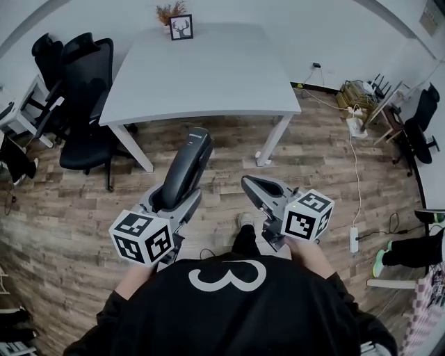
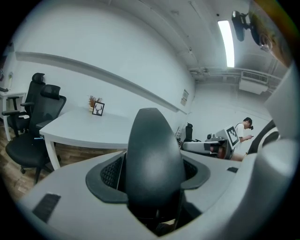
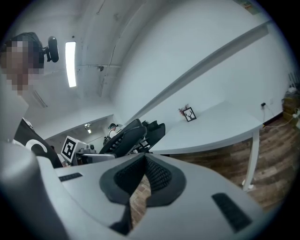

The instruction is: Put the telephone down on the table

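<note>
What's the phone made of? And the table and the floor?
The phone: probably plastic, dark and smooth with a soft sheen. The table: plain pale matte top, maybe painted board or laminate; hard to tell. The floor: brown planks with wood grain, real wood or a look-alike.

Landmark: framed deer picture (image 1: 181, 27). Dried plant (image 1: 170, 12) is just behind it, slightly left. Black office chairs (image 1: 87, 90) stand well left of it on the wood floor (image 1: 327, 160). Far right of it, a pile of cables and devices (image 1: 361, 90) lies by the wall, with another black chair (image 1: 422, 122) beyond. A white cable (image 1: 356, 167) runs to a white power strip (image 1: 354, 240), right of the picture and nearer the camera. A bystander's green shoe (image 1: 379, 263) is further right still.
</note>
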The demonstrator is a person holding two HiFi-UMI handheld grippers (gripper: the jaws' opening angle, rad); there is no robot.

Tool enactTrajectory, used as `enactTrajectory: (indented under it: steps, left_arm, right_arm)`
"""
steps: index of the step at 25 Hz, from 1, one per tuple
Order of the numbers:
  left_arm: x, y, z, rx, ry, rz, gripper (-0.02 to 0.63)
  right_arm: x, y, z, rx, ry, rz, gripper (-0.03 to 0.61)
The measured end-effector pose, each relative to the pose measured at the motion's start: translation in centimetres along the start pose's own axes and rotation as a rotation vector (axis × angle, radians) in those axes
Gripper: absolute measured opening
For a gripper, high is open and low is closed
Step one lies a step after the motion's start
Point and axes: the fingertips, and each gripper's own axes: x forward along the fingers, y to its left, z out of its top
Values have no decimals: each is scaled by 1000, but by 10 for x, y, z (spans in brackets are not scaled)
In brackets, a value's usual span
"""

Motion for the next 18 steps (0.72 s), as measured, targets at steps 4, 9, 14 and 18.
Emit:
enactTrajectory:
  steps: [4,9,14,18]
  left_arm:
    - [79,8,25,-10,33,-1,290]
    - [192,6,58,-59,67,-18,290]
    - [280,-3,90,-56,74,-16,290]
    - [305,-1,103,-48,70,14,290]
  right_arm:
    - [12,-77,38,28,-15,-1,8]
    - [17,-175,85,57,-10,5,8]
    - [20,-250,126,60,4,15,8]
    - [25,-281,142,46,9,32,8]
